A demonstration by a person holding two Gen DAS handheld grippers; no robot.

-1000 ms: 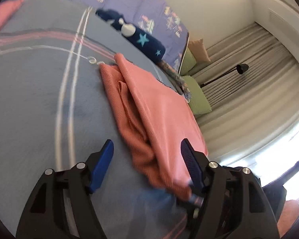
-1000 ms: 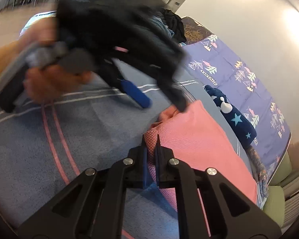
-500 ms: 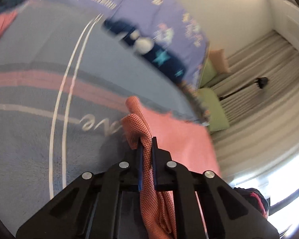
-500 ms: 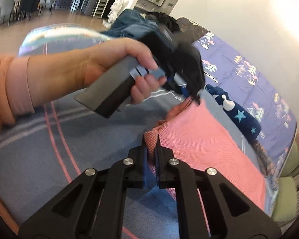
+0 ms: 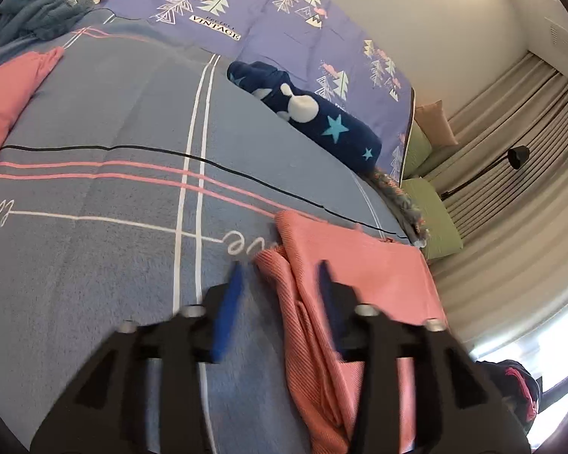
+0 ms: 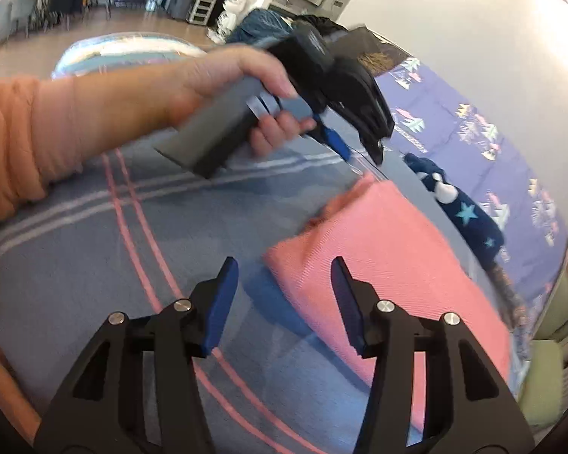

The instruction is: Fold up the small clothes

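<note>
A folded pink garment [image 5: 359, 276] lies on the grey-blue striped blanket [image 5: 113, 246]. It also shows in the right wrist view [image 6: 390, 249]. My left gripper [image 5: 280, 276] is open, its jaws either side of the garment's near left edge, holding nothing. It appears in the right wrist view [image 6: 359, 151] just above the garment's far corner, held by a hand. My right gripper [image 6: 284, 268] is open and empty, over the garment's near corner.
A navy star-patterned garment [image 5: 314, 113] lies beyond, against a purple tree-print quilt [image 5: 284, 19]. Another pink piece [image 5: 7, 90] lies at far left, a teal heap [image 5: 30, 3] behind it. Green cushions [image 5: 431, 212] and curtains stand right of the bed edge.
Both grippers were shut on the pink garment half a second ago. Both have opened and let it go; it now lies folded on the blanket.
</note>
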